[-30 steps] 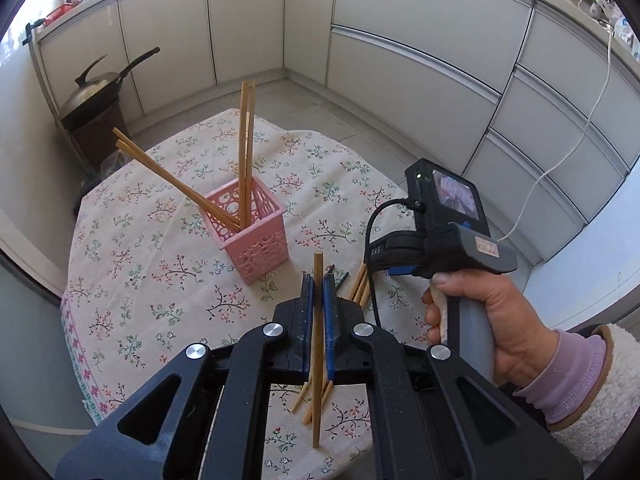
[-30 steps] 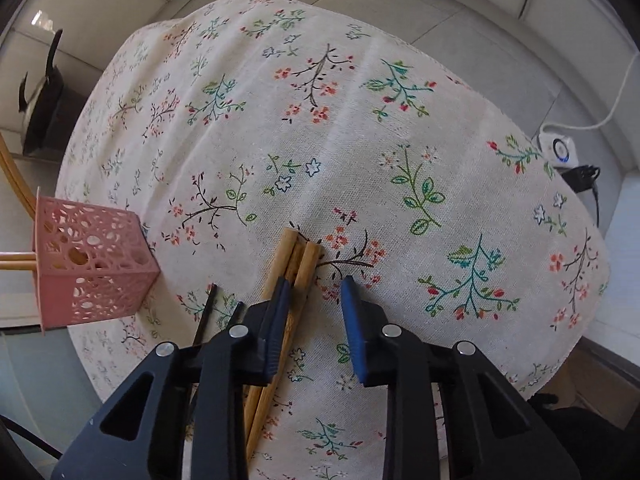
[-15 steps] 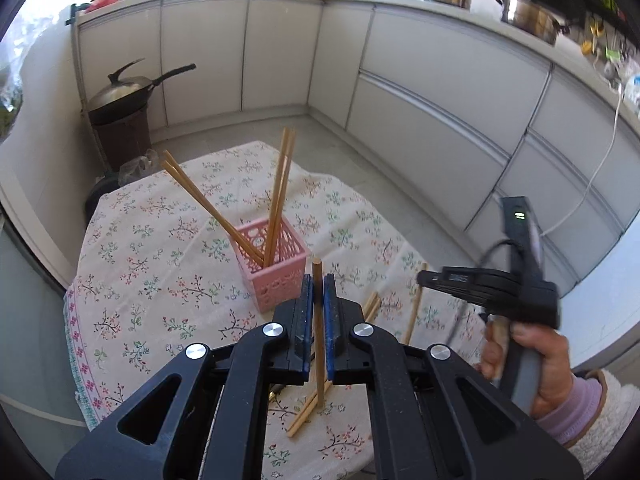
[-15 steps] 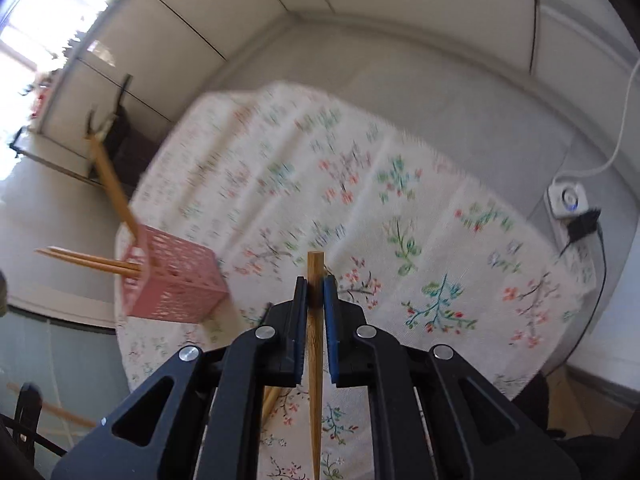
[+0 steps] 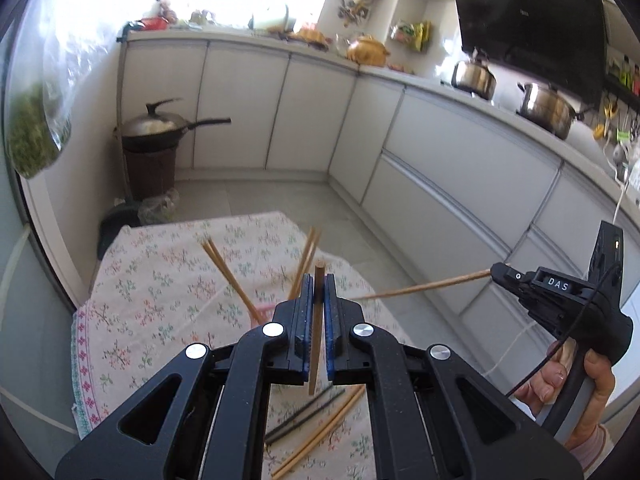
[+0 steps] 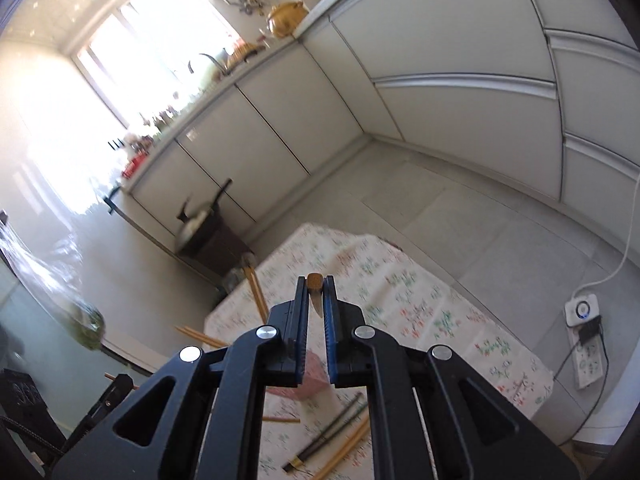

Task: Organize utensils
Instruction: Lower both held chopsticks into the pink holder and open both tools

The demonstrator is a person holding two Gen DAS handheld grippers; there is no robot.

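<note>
One wooden chopstick (image 5: 316,332) is pinched by the left gripper (image 5: 317,280). Another chopstick (image 6: 315,292) is pinched by the right gripper (image 6: 315,280). The pink basket (image 6: 308,376) is seen at six o'clock from it.

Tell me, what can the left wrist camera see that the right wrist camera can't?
Only the left wrist view shows the person's hand carrying the right gripper, its chopstick sticking out sideways, plus two steel pots on the counter.

Only the right wrist view shows the power strip on the floor and the bright window.

Both show the floral tablecloth, the chopsticks lying on it, those standing in the pink basket, and the wok.
</note>
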